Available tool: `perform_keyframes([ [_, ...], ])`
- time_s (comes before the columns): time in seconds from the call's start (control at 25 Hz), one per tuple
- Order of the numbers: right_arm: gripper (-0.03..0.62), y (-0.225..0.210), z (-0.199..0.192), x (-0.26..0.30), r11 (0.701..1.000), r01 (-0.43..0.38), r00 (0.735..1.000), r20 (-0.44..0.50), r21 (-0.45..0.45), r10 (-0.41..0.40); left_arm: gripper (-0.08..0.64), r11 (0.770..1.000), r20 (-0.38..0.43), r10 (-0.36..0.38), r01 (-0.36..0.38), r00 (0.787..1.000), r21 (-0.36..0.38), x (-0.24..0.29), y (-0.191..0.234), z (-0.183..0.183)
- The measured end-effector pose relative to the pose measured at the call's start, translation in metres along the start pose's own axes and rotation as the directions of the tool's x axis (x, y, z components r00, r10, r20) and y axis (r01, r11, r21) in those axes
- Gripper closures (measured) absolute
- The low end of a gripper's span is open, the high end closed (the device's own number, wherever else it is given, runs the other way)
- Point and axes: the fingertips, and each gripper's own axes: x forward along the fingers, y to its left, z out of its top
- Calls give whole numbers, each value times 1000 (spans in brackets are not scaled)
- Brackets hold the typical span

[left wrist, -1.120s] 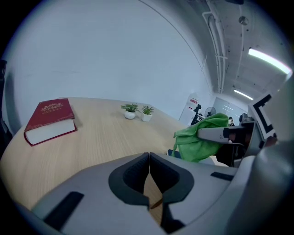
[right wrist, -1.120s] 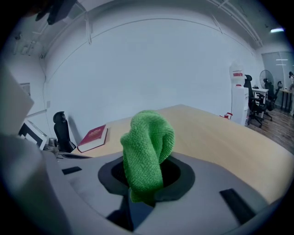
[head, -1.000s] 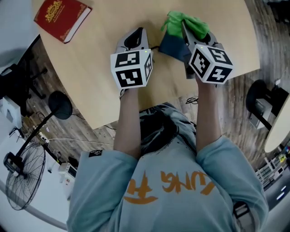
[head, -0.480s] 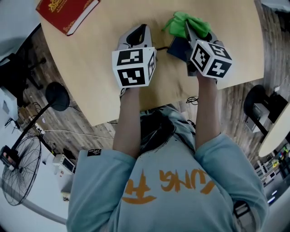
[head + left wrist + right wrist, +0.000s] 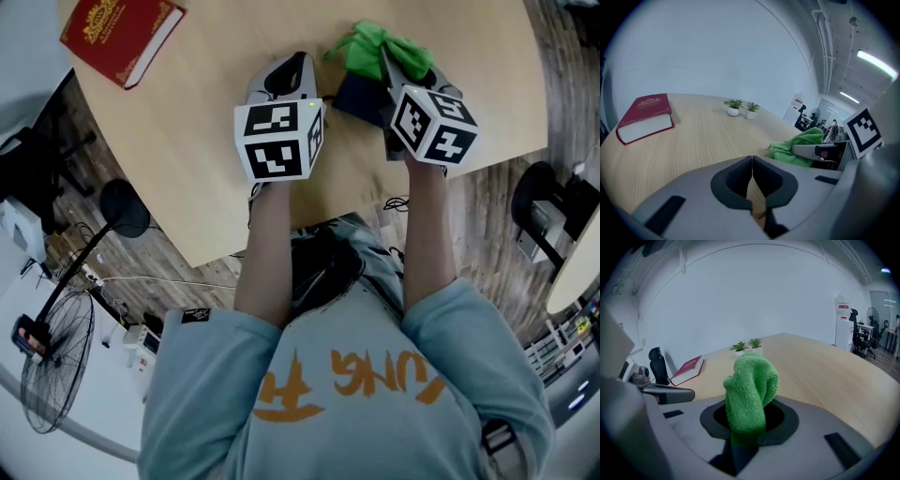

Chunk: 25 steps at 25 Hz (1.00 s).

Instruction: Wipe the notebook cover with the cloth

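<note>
Notebook (image 5: 356, 97) flat on tabletop (image 5: 187, 159), near front edge, mostly under cloth (image 5: 750, 390) and right gripper (image 5: 747, 420); long axis can't tell. Right fingers clamped on bunched green cloth. Left gripper (image 5: 752, 173) just beside, fingers together, empty. Open tabletop leftward, up to red book (image 5: 120, 36).

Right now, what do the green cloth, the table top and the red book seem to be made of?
Green cloth: likely microfibre, matte; a fine looped nap shows.
Table top: light wood or wood-look laminate, satin; straight grain lines run along it.
Red book: hard cover, perhaps cloth or leatherette, with gold stamping and pale page edges.
</note>
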Motion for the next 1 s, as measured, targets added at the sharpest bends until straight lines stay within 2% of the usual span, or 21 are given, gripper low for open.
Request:
perform_keyframes([
  [0.48, 506, -35, -10, -29, 996, 56, 997, 46, 70, -59, 538, 995, -38, -70, 73, 997, 73, 12, -43, -7],
  [0.72, 505, -47, -15, -43, 994, 98, 993, 64, 56, -101, 538, 989, -54, -106, 111, 993, 103, 15, -58, -12],
  [1.0, 505, -75, -23, -65, 983, 155, 985, 68, 97, -162, 538, 978, -63, -156, 163, 986, 126, 21, -85, -15],
])
